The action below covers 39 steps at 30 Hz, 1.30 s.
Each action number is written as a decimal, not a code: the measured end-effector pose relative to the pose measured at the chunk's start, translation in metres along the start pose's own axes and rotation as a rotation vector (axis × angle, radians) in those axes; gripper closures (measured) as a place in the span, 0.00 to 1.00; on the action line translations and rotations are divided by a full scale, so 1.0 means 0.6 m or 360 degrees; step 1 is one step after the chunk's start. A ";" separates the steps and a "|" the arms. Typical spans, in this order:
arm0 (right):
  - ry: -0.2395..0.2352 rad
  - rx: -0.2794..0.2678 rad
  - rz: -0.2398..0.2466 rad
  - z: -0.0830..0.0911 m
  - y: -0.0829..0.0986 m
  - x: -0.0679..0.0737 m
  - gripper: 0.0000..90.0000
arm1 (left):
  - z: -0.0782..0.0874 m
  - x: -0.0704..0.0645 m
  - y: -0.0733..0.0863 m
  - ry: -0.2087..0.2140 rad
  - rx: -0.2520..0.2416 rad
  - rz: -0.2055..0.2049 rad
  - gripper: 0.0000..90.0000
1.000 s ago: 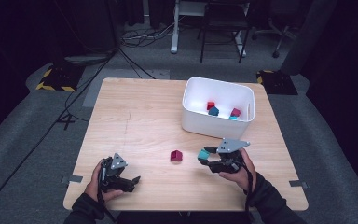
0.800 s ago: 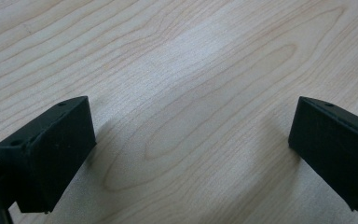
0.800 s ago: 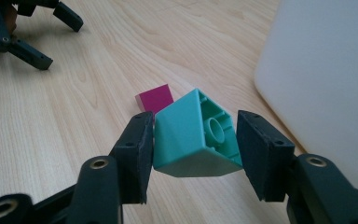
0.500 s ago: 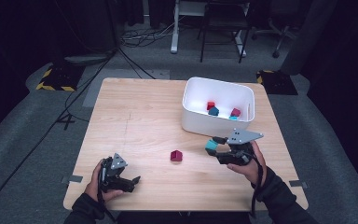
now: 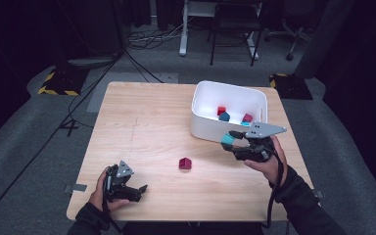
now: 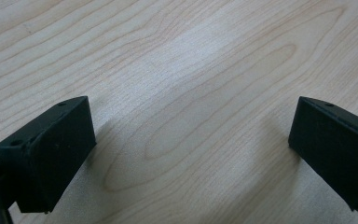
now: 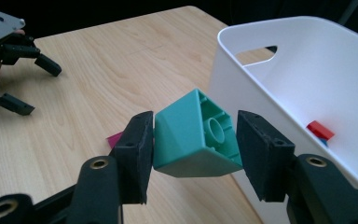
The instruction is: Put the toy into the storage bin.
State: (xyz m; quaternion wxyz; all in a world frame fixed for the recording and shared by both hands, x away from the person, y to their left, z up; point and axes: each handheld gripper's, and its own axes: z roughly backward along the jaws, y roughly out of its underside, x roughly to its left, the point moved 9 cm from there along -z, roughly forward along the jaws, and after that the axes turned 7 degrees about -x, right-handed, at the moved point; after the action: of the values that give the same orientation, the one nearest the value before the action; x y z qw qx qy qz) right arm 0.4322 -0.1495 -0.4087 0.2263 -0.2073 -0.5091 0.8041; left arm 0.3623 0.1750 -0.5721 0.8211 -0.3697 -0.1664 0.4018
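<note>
Right gripper [image 7: 191,140] is clamping the teal block [image 7: 196,135] above the table, just outside the bin's [image 5: 203,125] near wall; the bin lies directly beyond. Left gripper [image 5: 127,188] is resting agape, far left.

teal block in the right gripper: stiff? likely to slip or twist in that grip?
The teal block looks like hard moulded plastic, so probably rigid and light. The right gripper pinches it tilted, on smooth sloped faces, so it may pivot or slip if jolted.
</note>
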 end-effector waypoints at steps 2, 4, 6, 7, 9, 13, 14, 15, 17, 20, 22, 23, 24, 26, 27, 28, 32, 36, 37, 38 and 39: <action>0.0013 -0.0011 0.0002 0.002 -0.008 -0.003 0.54 | 0.000 0.000 0.000 0.0000 0.0000 -0.0001 0.01; 0.0014 -0.0019 0.0003 0.004 -0.015 -0.005 0.54 | 0.000 0.000 0.000 0.0000 0.0001 -0.0001 0.01; 0.0030 -0.0019 0.0011 0.004 -0.020 -0.008 0.53 | 0.000 0.000 0.000 0.0000 0.0001 -0.0001 0.01; 0.0033 -0.0021 0.0015 0.004 -0.022 -0.010 0.54 | 0.000 0.000 0.000 0.0000 0.0001 -0.0001 0.01; 0.0048 -0.0015 0.0010 0.003 -0.026 -0.016 0.53 | 0.000 0.000 0.000 0.0000 0.0001 0.0000 0.01; 0.0071 -0.0020 -0.0009 0.002 -0.031 -0.026 0.53 | 0.000 0.000 0.000 0.0000 0.0001 -0.0001 0.01; 0.0082 -0.0012 -0.0012 0.002 -0.031 -0.028 0.53 | 0.000 0.000 0.000 0.0000 0.0001 -0.0001 0.01; 0.0081 -0.0020 -0.0015 0.001 -0.032 -0.031 0.54 | 0.000 0.000 0.000 0.0000 0.0001 -0.0001 0.01; 0.0092 -0.0014 -0.0019 -0.001 -0.033 -0.035 0.53 | 0.000 0.000 0.000 0.0000 0.0001 -0.0001 0.01; 0.0101 -0.0009 -0.0019 -0.005 -0.035 -0.040 0.54 | 0.000 0.000 0.000 0.0000 0.0000 0.0000 0.01; 0.0108 -0.0008 -0.0016 -0.006 -0.036 -0.045 0.54 | 0.000 0.000 0.000 0.0000 0.0000 -0.0001 0.01; 0.0110 -0.0009 -0.0032 -0.007 -0.036 -0.047 0.53 | 0.000 0.000 0.000 0.0000 0.0001 -0.0001 0.01; 0.0115 -0.0007 -0.0030 -0.008 -0.036 -0.049 0.54 | 0.000 0.000 0.000 0.0000 0.0001 -0.0001 0.01; 0.0114 -0.0016 -0.0026 -0.010 -0.038 -0.053 0.53 | 0.000 0.000 0.000 0.0000 0.0001 -0.0001 0.01; 0.0122 -0.0003 -0.0033 -0.010 -0.036 -0.055 0.53 | 0.000 0.000 0.000 0.0000 0.0001 -0.0001 0.01; 0.0129 -0.0002 -0.0024 -0.012 -0.037 -0.057 0.54 | 0.000 0.000 0.000 0.0000 0.0001 -0.0001 0.01; 0.0159 0.0007 -0.0027 -0.014 -0.039 -0.068 0.53 | 0.000 0.000 0.000 0.0000 0.0001 -0.0001 0.01; 0.0221 0.0027 -0.0025 -0.018 -0.040 -0.084 0.53 | 0.000 0.000 0.000 0.0000 0.0000 0.0001 0.01; 0.0232 0.0039 -0.0023 -0.019 -0.040 -0.088 0.53 | 0.000 0.000 0.000 0.0000 0.0000 0.0000 0.01; 0.0240 0.0048 -0.0022 -0.020 -0.039 -0.092 0.54 | 0.000 0.000 0.000 0.0000 0.0001 0.0000 0.01; 0.0252 0.0053 -0.0033 -0.022 -0.039 -0.097 0.53 | 0.000 0.000 0.000 0.0000 0.0001 -0.0001 0.01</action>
State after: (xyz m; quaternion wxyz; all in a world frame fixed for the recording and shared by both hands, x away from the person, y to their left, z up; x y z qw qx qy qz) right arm 0.4906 -0.1647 -0.3863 0.2776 -0.2612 -0.4782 0.7912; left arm 0.3623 0.1751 -0.5721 0.8214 -0.3694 -0.1664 0.4015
